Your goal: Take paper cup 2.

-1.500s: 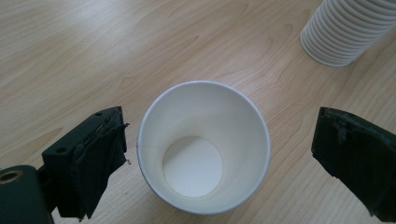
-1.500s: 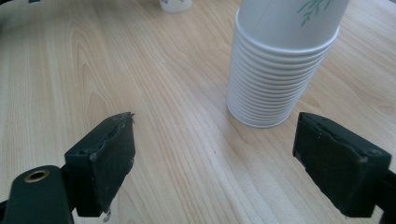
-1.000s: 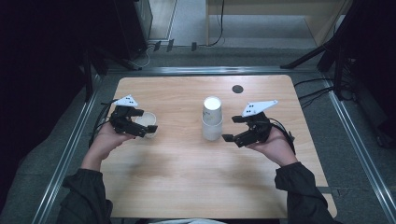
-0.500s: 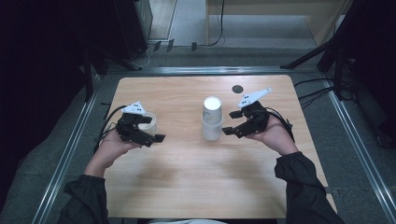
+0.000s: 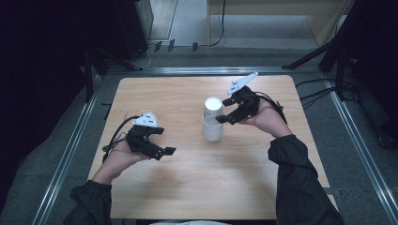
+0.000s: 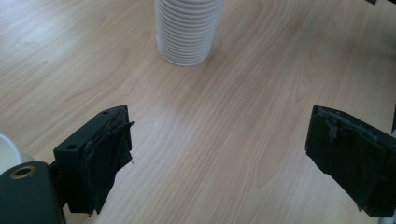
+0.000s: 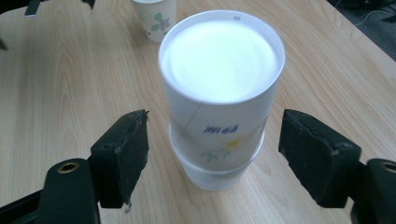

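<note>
Stack of cups [image 5: 212,120]: stands upside down on the table [image 5: 187,187], a little right of its middle, well in from every edge.
Single cup [image 7: 155,16]: in the right gripper view it stands upright on the table beyond the stack, apart from it.
Right gripper [image 5: 219,119]: on the right side of the stack; in its own view the stack's top cup stands between the two fingers [image 7: 122,151], a gap on each side.
Left gripper [image 5: 169,151]: over the left half of the table, nearer the front edge, well apart from the stack and pointing towards it; bare table lies between its fingers [image 6: 109,158].
</note>
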